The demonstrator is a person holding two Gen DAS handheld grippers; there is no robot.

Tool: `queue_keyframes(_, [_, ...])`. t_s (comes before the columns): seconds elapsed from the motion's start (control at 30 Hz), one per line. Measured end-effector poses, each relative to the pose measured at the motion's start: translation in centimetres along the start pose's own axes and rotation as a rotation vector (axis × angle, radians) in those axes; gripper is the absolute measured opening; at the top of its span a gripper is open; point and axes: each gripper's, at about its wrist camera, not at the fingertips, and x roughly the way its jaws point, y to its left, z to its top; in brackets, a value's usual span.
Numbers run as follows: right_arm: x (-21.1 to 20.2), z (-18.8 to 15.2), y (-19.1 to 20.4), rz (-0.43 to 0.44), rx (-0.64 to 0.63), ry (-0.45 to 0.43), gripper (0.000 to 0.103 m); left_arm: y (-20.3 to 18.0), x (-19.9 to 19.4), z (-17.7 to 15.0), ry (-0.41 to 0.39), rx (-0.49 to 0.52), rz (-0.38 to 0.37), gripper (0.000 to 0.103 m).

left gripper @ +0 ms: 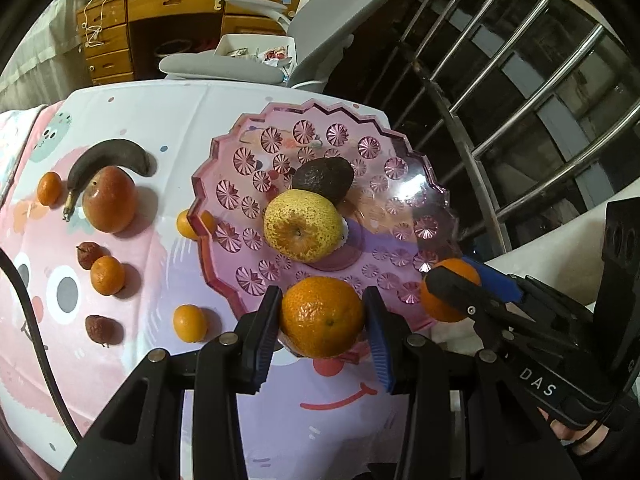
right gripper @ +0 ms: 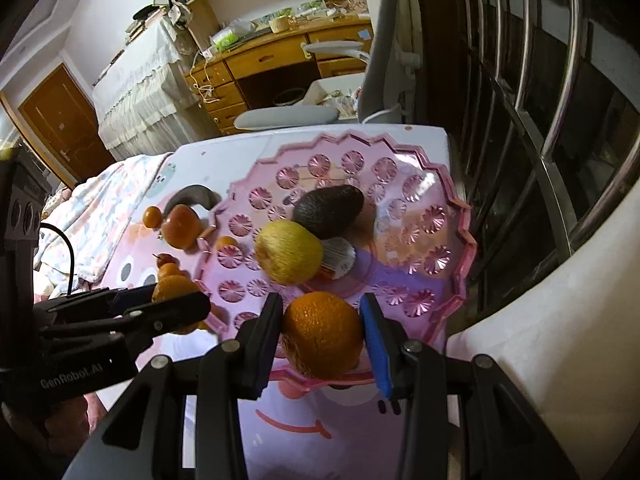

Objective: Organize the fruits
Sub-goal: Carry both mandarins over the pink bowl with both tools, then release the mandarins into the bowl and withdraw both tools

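A pink plastic plate (left gripper: 404, 184) (right gripper: 404, 184) holds a yellow pear (left gripper: 302, 226) (right gripper: 288, 252) and a dark avocado (left gripper: 324, 176) (right gripper: 328, 208). My left gripper (left gripper: 322, 320) is shut on an orange (left gripper: 322, 316) at the plate's near rim. My right gripper (right gripper: 322, 334) is shut on another orange (right gripper: 322, 334) over the plate's near edge; it also shows in the left wrist view (left gripper: 450, 290). On the cloth to the left lie a dark banana (left gripper: 108, 160), a red apple (left gripper: 110, 200), several small oranges (left gripper: 107, 275) and two shrivelled red fruits (left gripper: 100, 328).
The table wears a pink and white cartoon cloth (left gripper: 160, 128). A grey chair (left gripper: 224, 66) and a wooden desk (left gripper: 160, 12) stand behind. Metal window bars (left gripper: 520, 80) run along the right. A white padded edge (right gripper: 540, 320) lies near right.
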Motion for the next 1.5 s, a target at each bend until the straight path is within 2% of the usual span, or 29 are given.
queue_keyframes(0.2, [0.6,0.1,-1.0,-0.004,0.023,0.007,0.042,0.0,0.9,0.2,0.013,-0.023,0.007,0.042])
queue_keyframes(0.33, [0.5,0.1,-1.3,0.004,0.032,-0.010,0.043,0.4,0.6,0.1,0.006,-0.043,0.015,0.054])
queue_keyframes(0.43, [0.5,0.0,-1.5,0.002,0.053,-0.002,0.044,1.0,0.0,-0.2,0.000,-0.056,0.020,0.059])
queue_keyframes(0.8, [0.5,-1.5,-1.2,0.026,0.140,0.035,0.048,4.1,-1.4,-3.8,0.027,-0.108,0.047,0.060])
queue_keyframes(1.03, [0.4,-3.8,0.5,0.037,0.186,0.075,0.050,7.2,-2.7,-7.2,0.048,-0.120,0.106,0.071])
queue_keyframes(1.13, [0.9,-5.0,1.8,0.045,0.194,0.102,0.052,9.1,-3.3,-8.3,0.067,-0.138,0.120,0.072])
queue_keyframes(1.27, [1.9,-6.4,3.4,0.065,0.204,0.146,0.053,11.7,-4.2,-9.3,0.090,-0.155,0.133,0.073])
queue_keyframes(1.37, [2.8,-7.5,5.0,0.061,0.205,0.181,0.053,13.6,-5.1,-9.7,0.096,-0.154,0.141,0.077])
queue_keyframes(1.5, [3.9,-8.3,7.3,0.050,0.219,0.213,0.053,16.1,-6.2,-9.6,0.107,-0.138,0.149,0.078])
